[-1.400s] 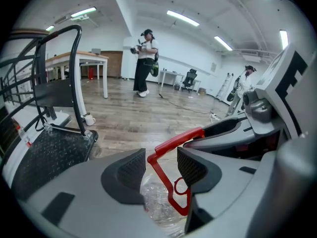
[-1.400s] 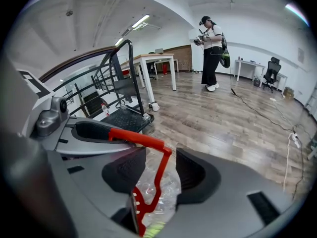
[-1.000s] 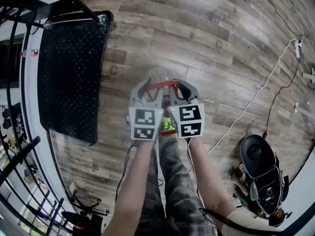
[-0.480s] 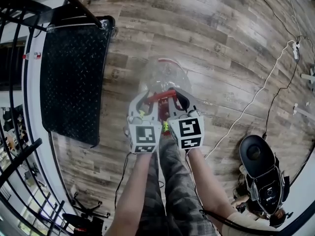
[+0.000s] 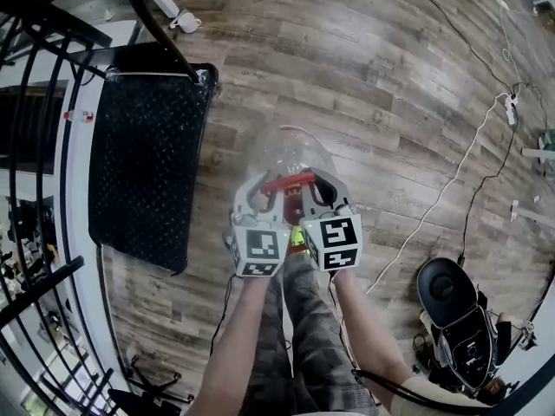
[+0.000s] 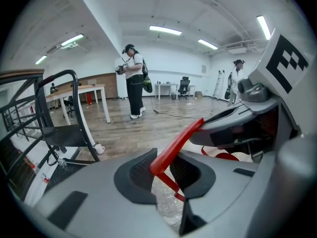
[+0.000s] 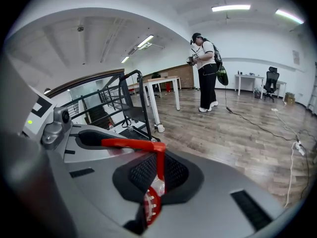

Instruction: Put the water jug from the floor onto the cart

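Note:
The clear water jug (image 5: 293, 150) hangs above the wood floor by its red handle (image 5: 289, 181). My left gripper (image 5: 260, 191) is shut on the left end of that handle and my right gripper (image 5: 317, 187) on the right end. In the left gripper view the red handle (image 6: 174, 145) crosses between the dark pads, with clear plastic (image 6: 166, 205) below. The right gripper view shows the red handle (image 7: 130, 144) bending down between the pads to the red cap (image 7: 150, 206). The cart's black tread-plate deck (image 5: 143, 154) lies to the left of the jug.
The cart's black push bar (image 5: 152, 16) and dark railings (image 5: 35, 76) stand at the left. A white cable (image 5: 442, 180) runs over the floor at the right, near a black device (image 5: 451, 302). A person (image 6: 133, 83) stands farther off beside tables.
Both grippers have risen with the handle, and the jug has come up with them. The left jaws have closed onto the handle.

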`<action>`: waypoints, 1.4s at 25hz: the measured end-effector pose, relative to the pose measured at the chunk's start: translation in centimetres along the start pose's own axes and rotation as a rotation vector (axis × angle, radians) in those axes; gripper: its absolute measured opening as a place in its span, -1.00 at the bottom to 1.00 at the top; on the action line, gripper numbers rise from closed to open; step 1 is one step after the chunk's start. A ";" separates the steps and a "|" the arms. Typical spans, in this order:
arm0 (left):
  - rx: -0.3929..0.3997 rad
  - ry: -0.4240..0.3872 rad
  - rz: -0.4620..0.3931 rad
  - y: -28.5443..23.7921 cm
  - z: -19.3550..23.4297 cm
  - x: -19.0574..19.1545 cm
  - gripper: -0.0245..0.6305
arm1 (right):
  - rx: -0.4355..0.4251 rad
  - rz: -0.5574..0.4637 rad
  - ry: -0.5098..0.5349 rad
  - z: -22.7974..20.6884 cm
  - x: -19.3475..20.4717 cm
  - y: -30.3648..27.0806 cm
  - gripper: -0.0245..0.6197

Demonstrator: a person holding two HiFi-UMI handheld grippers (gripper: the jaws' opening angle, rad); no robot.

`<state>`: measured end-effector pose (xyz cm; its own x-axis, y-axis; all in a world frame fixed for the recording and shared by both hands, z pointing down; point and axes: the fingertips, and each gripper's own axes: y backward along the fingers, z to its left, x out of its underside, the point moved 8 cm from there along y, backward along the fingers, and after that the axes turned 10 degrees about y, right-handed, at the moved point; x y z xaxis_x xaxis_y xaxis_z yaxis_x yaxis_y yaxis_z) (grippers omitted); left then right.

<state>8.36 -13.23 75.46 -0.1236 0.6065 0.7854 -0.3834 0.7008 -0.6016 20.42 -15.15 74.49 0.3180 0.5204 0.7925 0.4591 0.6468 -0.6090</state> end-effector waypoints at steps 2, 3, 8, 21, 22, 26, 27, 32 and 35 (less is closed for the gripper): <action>0.001 -0.007 -0.005 1.6 0.2 -1.9 -0.68 | -0.006 -0.008 0.008 0.4 -2.1 1.1 -0.86; 0.002 -0.010 -0.006 2.5 0.3 -2.8 -0.68 | -0.008 -0.010 0.009 0.8 -3.2 1.8 -0.86; 0.007 -0.022 -0.013 6.5 0.3 -6.8 -0.68 | -0.027 -0.017 0.008 2.0 -7.4 5.1 -0.86; 0.000 -0.059 -0.073 16.9 -1.5 -13.9 -0.70 | -0.036 -0.077 0.068 5.5 -15.9 14.1 -0.86; -0.001 -0.064 -0.077 17.4 -1.5 -14.8 -0.70 | -0.035 -0.083 0.070 5.4 -16.7 14.6 -0.86; -0.007 -0.075 -0.091 20.0 -1.3 -17.6 -0.70 | -0.039 -0.101 0.064 6.3 -19.7 16.5 -0.86; -0.008 -0.076 -0.094 20.7 -1.1 -18.3 -0.70 | -0.047 -0.104 0.059 6.6 -20.5 16.9 -0.86; -0.013 -0.076 -0.107 24.0 -0.6 -20.3 -0.70 | -0.074 -0.113 0.074 8.2 -23.1 18.7 -0.86; -0.016 -0.079 -0.118 25.5 -0.2 -21.4 -0.70 | -0.083 -0.125 0.076 9.0 -24.6 19.5 -0.86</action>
<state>1.44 -8.24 43.23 -0.1503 0.4889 0.8593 -0.3846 0.7718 -0.5064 14.11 -10.34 42.81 0.3145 0.3935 0.8638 0.5647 0.6539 -0.5035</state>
